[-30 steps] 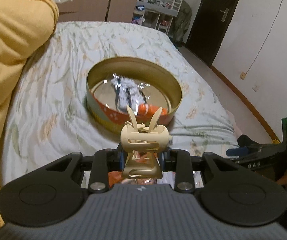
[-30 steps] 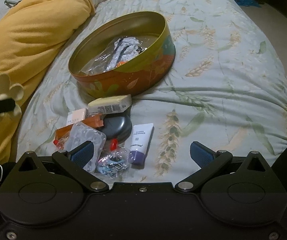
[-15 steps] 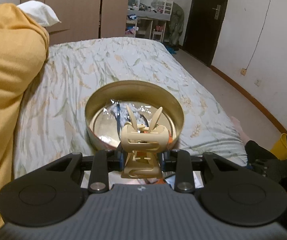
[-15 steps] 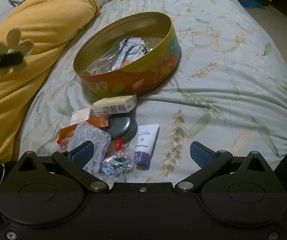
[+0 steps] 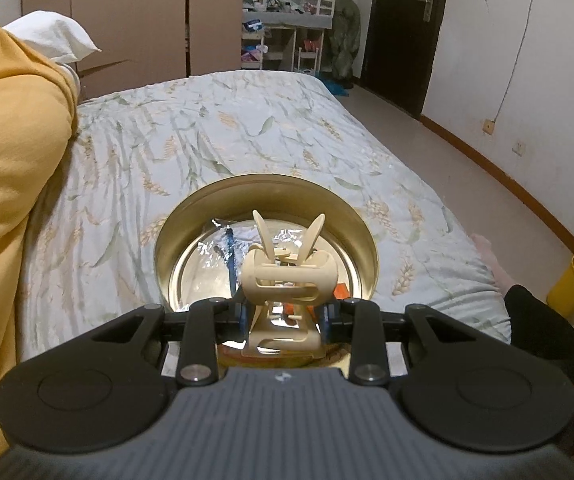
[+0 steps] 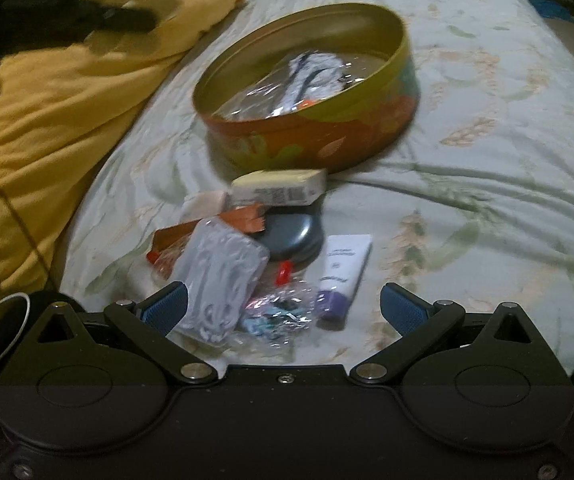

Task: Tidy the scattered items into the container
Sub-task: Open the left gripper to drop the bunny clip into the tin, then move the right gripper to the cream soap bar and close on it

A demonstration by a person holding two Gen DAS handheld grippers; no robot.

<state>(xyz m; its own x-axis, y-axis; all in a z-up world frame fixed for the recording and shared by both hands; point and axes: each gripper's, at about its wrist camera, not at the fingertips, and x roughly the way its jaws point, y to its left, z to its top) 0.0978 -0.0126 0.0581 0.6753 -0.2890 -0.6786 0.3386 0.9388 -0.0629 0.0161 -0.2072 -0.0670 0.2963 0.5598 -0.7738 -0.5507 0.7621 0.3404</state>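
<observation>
My left gripper (image 5: 283, 316) is shut on a beige claw hair clip (image 5: 287, 280), prongs up, held above the near part of a round gold tin (image 5: 267, 192) on the bed. Silver foil and an orange item lie in the tin. In the right wrist view the tin (image 6: 307, 140) stands beyond a pile: a cream box (image 6: 279, 188), a dark round compact (image 6: 293, 236), a white tube (image 6: 343, 272), a clear plastic case (image 6: 219, 280), an orange packet (image 6: 243, 220) and a crinkly bag (image 6: 279, 316). My right gripper (image 6: 285, 308) is open just above the pile's near edge. The left gripper and clip (image 6: 127, 20) blur at top left.
A yellow blanket (image 5: 7, 160) heaps along the left of the floral bedspread (image 5: 247, 128), with a white pillow (image 5: 51, 36) behind it. The bed's right edge drops to the floor, where a yellow cup (image 5: 571, 284) stands. A dark sleeve (image 5: 535, 320) is at the right.
The left gripper has carried the clip forward and up until it hangs over the tin. In the right wrist view it rose from mid left to top left. The right gripper edged toward the pile.
</observation>
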